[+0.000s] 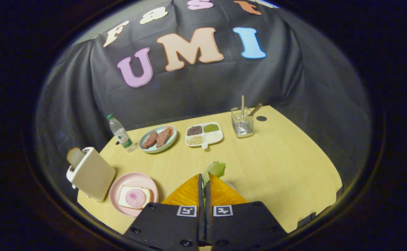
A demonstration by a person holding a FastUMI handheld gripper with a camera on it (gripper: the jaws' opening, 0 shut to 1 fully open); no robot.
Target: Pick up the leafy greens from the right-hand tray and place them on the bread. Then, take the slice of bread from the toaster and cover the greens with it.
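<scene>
My gripper is shut on the leafy greens, which stick out pale green past the fingertips above the wooden table. A white tray edge peeks from behind the right finger. To the left of the fingers sits a pink plate holding a slice of bread topped with a round pink ham slice. Further left stands a cream toaster with a bread slice standing up in its slot.
At the back of the table are a water bottle, a pale green plate of meat, a white divided dish of grains and a wire utensil holder. The black cloth wall rises behind.
</scene>
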